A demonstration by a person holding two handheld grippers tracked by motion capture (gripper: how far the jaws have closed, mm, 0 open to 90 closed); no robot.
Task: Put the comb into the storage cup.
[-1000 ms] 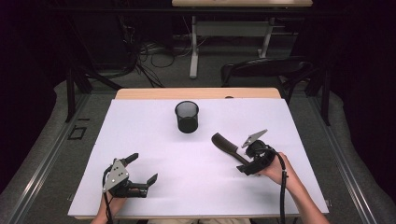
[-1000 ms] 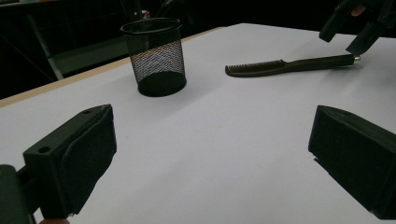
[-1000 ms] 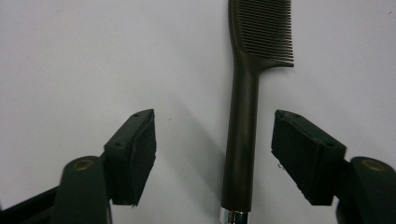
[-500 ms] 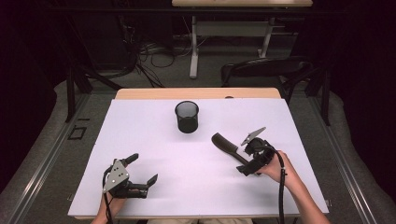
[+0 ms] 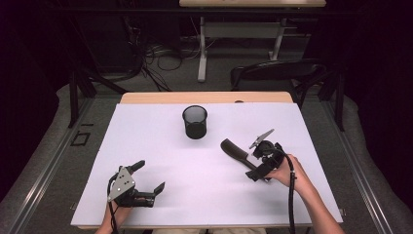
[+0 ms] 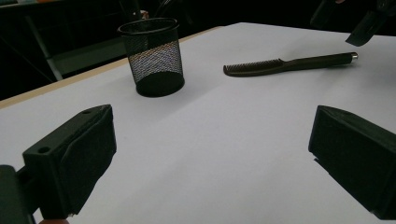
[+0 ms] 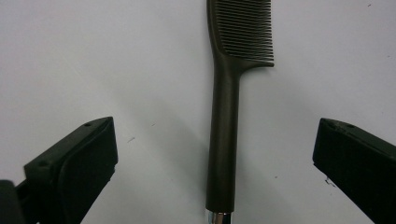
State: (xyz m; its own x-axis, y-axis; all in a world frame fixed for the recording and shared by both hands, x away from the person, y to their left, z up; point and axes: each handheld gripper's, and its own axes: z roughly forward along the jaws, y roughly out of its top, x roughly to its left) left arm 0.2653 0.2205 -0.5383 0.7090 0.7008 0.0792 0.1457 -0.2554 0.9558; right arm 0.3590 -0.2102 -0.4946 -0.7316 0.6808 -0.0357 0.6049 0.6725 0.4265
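White-covered table in a dark room, comb lying free on the sheet.

Right gripper hangs over the comb's handle with its jaws just spread wide, handle between them, pads clear of it on both sides. The comb lies flat, teeth end pointing toward the black mesh cup, which stands upright near the table's middle. Left gripper rests low at the near left, jaws wide apart, nothing between them.
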